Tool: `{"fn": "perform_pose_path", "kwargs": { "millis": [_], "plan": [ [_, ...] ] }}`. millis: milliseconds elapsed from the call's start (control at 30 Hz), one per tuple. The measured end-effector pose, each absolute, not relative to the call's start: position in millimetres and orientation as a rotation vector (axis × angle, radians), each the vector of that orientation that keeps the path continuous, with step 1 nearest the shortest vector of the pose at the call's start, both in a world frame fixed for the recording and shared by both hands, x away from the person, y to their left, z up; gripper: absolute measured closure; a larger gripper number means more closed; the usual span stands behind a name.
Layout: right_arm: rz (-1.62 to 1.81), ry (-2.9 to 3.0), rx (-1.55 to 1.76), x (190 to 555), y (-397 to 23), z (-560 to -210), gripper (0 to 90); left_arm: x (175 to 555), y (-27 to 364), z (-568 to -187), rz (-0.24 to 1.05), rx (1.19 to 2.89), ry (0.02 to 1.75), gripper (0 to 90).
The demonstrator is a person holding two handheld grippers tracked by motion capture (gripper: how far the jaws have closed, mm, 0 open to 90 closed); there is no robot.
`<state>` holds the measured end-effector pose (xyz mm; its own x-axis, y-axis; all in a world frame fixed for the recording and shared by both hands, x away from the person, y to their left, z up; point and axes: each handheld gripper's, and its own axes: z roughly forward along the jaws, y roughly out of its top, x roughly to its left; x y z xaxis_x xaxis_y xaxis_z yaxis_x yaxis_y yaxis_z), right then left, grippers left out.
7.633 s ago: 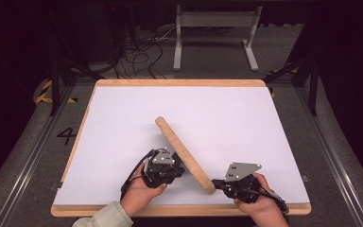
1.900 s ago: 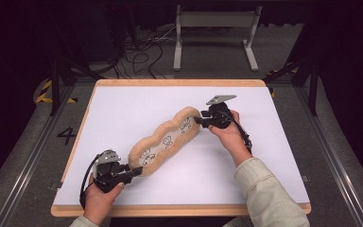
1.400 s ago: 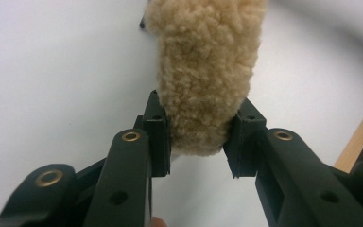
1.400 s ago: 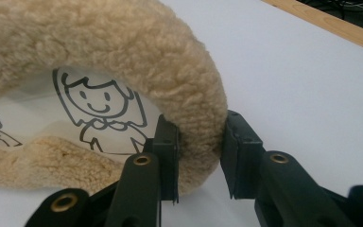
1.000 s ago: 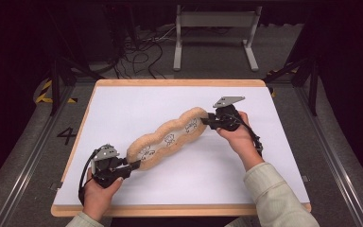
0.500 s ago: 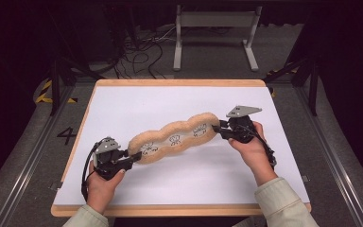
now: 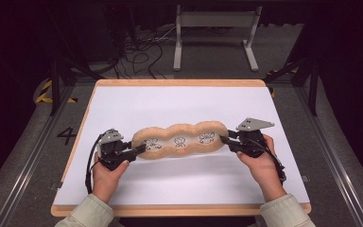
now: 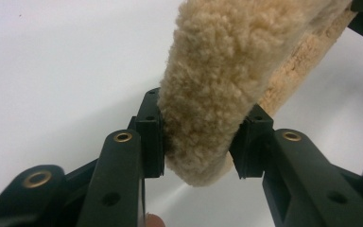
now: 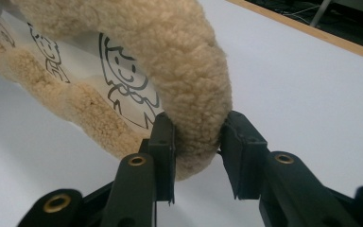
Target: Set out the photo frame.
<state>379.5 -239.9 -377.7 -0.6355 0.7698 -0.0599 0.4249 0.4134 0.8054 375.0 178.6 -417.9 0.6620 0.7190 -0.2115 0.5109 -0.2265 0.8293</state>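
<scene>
A long tan fleece cushion [image 7: 179, 140] with three cartoon figures printed on its white centre lies stretched across the white table [image 7: 179, 104], level from left to right. My left gripper [image 7: 134, 150] is shut on its left end; in the left gripper view the fleece cushion [image 8: 227, 75] bulges between the two fingers [image 8: 149, 137]. My right gripper [image 7: 223, 140] is shut on the right end. In the right gripper view the fleece rim [image 9: 189, 80] is pinched between the pads [image 9: 163, 142], with one printed figure [image 9: 123, 80] beside them.
The table has a wooden rim [image 7: 179, 82]. Behind it stand a metal frame [image 7: 215, 33] and loose cables [image 7: 142, 47] on the floor. Bare white surface lies in front of and behind the cushion.
The cushion, once a thin diagonal roll, is now spread flat. Over the last second both grippers swung it from diagonal to level: the right end came down and right, the left end rose.
</scene>
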Motion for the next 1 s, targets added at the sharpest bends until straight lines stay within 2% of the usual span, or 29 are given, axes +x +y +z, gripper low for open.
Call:
{"fn": "perform_pose_path", "kwargs": {
  "millis": [467,733,1000],
  "plan": [
    [1.133,2.248,1.131,369.7,-260.3,-397.1,66.6,400.1,166.6,-435.8,0.079,1.898,0.970,61.3],
    [1.124,2.274,1.169,368.9,-263.1,-405.9,66.4,403.7,165.4,-441.6,0.033,1.925,0.980,61.4],
    [1.116,2.275,1.168,367.8,-261.8,-406.1,66.2,401.0,164.5,-442.8,0.056,1.926,0.990,59.8]
  ]
}}
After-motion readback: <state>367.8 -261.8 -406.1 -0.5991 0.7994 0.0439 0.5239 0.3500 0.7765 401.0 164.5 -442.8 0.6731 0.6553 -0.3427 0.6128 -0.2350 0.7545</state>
